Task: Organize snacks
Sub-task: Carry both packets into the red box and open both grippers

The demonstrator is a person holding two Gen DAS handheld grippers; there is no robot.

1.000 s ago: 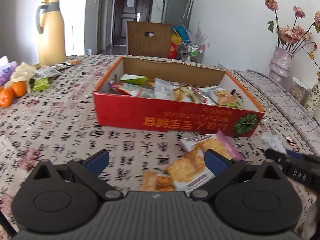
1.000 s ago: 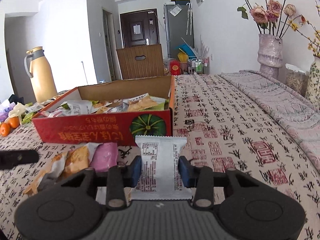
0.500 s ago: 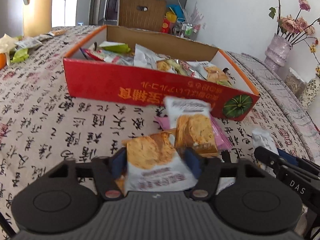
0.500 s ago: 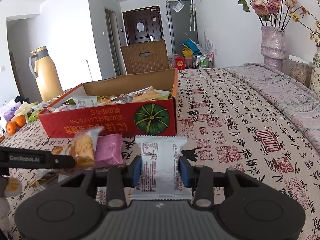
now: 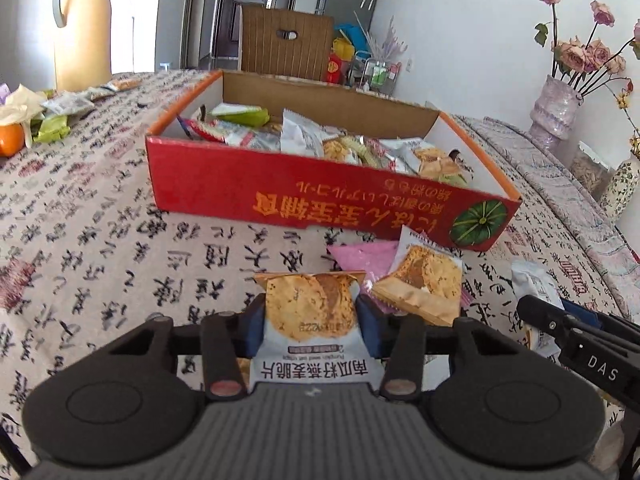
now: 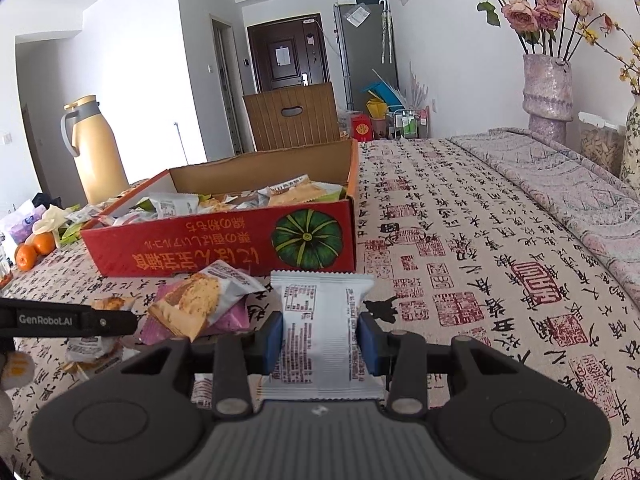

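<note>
while clamped crosswise, cracker packet (image 5: 310,316) long axis toward box (image 5: 320,200)

Snack packets (image 5: 416,284) before the box (image 5: 320,196), on the table (image 5: 100,220)

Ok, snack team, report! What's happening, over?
Left gripper just closed on orange cracker packet. Right gripper holds white wrapper packet. Red cardboard box ahead, path clear.

Bare cloth (image 6: 480,240) lies open right of the box (image 6: 224,248).
</note>
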